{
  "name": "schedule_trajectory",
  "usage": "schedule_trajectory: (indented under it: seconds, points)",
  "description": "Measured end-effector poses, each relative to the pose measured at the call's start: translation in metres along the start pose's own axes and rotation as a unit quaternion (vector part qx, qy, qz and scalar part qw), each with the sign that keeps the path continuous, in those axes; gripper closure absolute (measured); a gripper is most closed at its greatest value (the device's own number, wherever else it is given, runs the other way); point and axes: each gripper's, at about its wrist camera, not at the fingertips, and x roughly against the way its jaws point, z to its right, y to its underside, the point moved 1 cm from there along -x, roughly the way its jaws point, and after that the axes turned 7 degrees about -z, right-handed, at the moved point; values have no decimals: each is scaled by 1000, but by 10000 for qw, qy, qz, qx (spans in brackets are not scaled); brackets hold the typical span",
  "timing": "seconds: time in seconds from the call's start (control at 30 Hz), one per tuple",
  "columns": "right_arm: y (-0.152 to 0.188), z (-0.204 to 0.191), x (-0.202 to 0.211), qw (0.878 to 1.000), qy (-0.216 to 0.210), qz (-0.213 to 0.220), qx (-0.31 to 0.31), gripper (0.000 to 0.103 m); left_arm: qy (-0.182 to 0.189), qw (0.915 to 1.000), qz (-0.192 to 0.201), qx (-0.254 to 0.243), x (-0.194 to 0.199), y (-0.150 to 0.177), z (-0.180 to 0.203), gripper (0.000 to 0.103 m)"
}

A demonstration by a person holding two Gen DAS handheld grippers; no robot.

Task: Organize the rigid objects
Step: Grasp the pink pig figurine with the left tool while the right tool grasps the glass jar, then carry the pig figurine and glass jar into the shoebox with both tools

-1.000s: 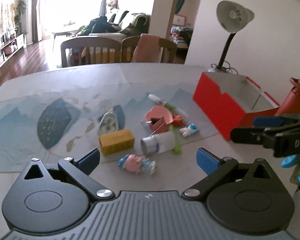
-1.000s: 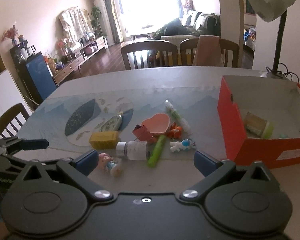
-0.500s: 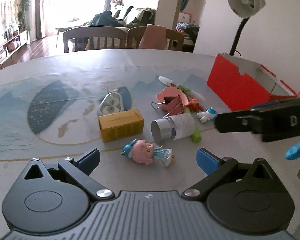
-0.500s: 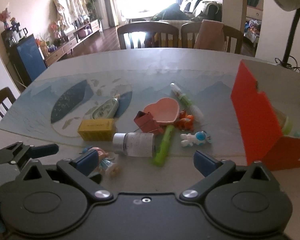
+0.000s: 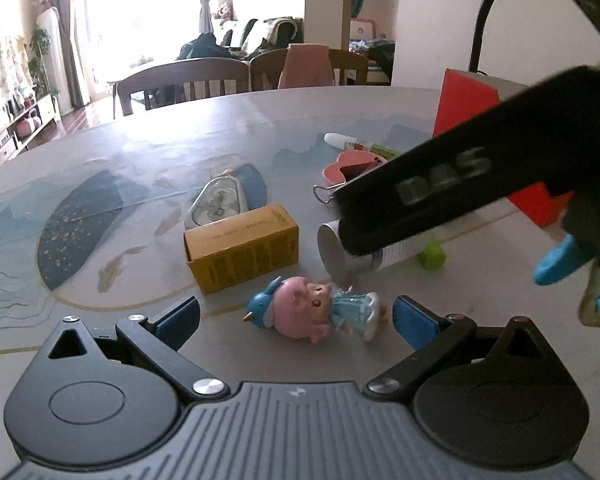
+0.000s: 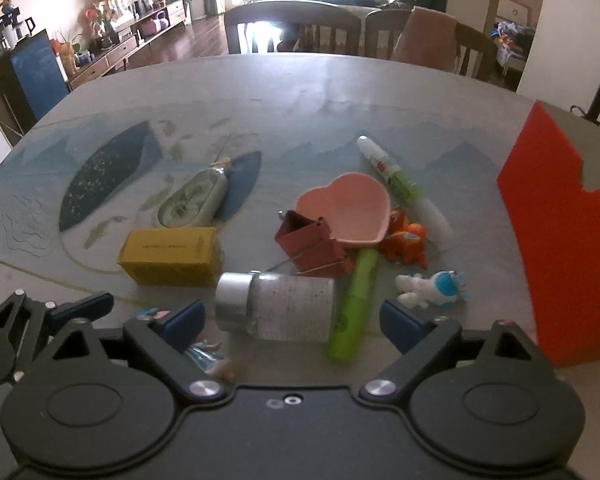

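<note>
My left gripper (image 5: pixel 296 316) is open, its fingers on either side of a pink pig figurine (image 5: pixel 316 310) lying on the table. My right gripper (image 6: pixel 292 314) is open around a clear bottle with a silver cap (image 6: pixel 276 306) lying on its side. Near it lie a yellow box (image 6: pixel 172 256), a green marker (image 6: pixel 354 304), a red binder clip (image 6: pixel 310 246), a pink heart dish (image 6: pixel 350 210), an orange toy (image 6: pixel 406 242) and a white-blue figurine (image 6: pixel 432 286). The right gripper's body (image 5: pixel 440 196) crosses the left wrist view above the bottle (image 5: pixel 340 248).
A red open box (image 6: pixel 560 240) stands at the right. A green oval case (image 6: pixel 194 200) and a white-green pen (image 6: pixel 400 182) lie farther back. Chairs (image 6: pixel 292 26) stand behind the table and a lamp stem (image 5: pixel 478 36) rises at the far right.
Both grippers have moved forward and down toward the pile. The pig now lies between the left fingers and the bottle between the right fingers. Both stay open.
</note>
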Motion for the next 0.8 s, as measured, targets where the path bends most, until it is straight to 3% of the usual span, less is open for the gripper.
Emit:
schedule_trajectory:
  seconds: [0.27, 0.5, 0.6, 0.8]
  points:
    - [-3, -8, -14, 9998, 171, -93, 42, 19, -105, 9997, 100, -210, -9, 3, 8, 1]
    - [-3, -12, -17, 9996, 284, -42, 66, 24, -131, 9994, 135, -275, -12, 4, 10, 17]
    - [-4, -14, -16, 9996, 264, -14, 102, 33, -135, 9995, 155, -242, -13, 4, 10, 25]
    - [-5, -12, -16, 9998, 211, -5, 62, 36, -130, 9996, 136, -194, -13, 2, 9, 25]
